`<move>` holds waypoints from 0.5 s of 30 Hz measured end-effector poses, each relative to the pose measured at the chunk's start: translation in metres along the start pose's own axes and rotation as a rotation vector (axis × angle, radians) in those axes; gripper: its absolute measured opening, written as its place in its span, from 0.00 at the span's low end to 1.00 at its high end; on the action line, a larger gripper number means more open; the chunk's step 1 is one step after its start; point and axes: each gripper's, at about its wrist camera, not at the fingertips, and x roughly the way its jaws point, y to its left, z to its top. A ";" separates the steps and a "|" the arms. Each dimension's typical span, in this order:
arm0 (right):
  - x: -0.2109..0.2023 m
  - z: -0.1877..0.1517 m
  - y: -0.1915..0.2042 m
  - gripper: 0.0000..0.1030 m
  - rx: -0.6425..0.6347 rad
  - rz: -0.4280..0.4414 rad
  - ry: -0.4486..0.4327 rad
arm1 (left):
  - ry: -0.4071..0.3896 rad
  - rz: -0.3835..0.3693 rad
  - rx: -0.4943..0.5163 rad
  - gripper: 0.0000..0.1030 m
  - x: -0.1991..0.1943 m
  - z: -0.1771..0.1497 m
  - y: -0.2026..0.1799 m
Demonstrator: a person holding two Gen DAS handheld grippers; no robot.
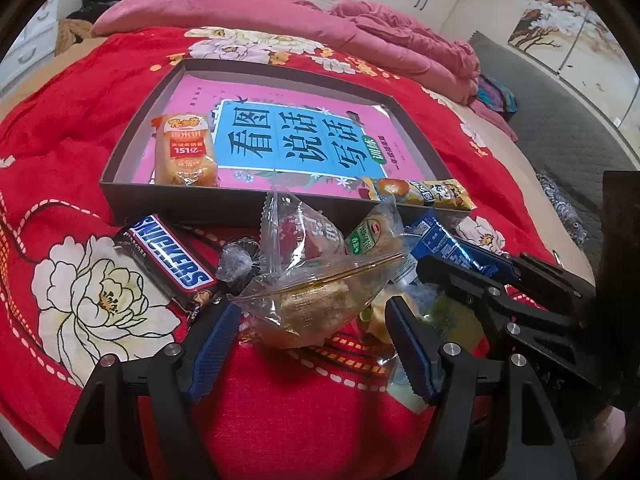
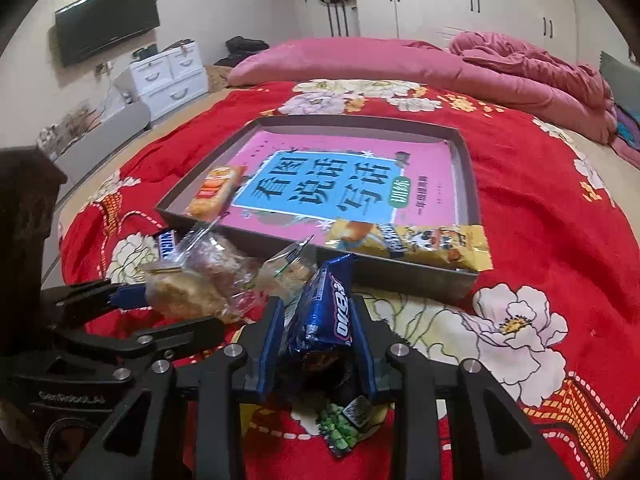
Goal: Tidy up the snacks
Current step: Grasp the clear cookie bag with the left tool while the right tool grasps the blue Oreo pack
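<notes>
I judge the sorting barely begun: the shallow dark cardboard tray (image 1: 120, 184) on the red flowered bedspread (image 1: 60, 152) has a pink-and-blue book (image 1: 288, 140) lying flat in it, and only one snack sits properly inside, an orange-wrapped small bread pack (image 1: 185, 152) near its left wall. A long yellow snack packet (image 2: 412, 246) lies across the tray's near right corner, half on the rim. Everything else is heaped on the bedspread just in front of the tray: a brown Snickers bar (image 1: 168, 258), several clear-wrapped cakes, a green packet (image 2: 340, 430). My right gripper (image 2: 318, 344) has its blue pads pressed against a blue Oreo pack (image 2: 326, 312), which stands tilted between them, so I read that as pinched. My left gripper (image 1: 312, 344) stands spread around a clear-wrapped crumbly pastry (image 1: 316, 300); the near pad looks just beside the wrapper, not clamped. Most of the pile is left to move, I reckon.
</notes>
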 end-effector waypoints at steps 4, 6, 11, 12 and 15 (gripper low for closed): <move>0.003 -0.001 -0.005 0.33 0.030 0.021 0.015 | 0.006 0.002 -0.005 0.71 0.001 -0.001 0.001; 0.007 -0.001 -0.011 0.33 0.068 0.041 0.029 | 0.008 0.002 -0.011 0.70 0.002 -0.001 0.003; 0.020 -0.002 -0.023 0.33 0.150 0.084 0.067 | 0.011 0.008 -0.037 0.66 0.003 0.000 0.005; 0.020 -0.002 -0.023 0.33 0.157 0.090 0.068 | 0.011 0.008 -0.044 0.66 0.003 0.001 0.006; 0.021 -0.001 -0.020 0.30 0.152 0.089 0.071 | 0.012 0.016 -0.073 0.62 0.003 0.001 0.008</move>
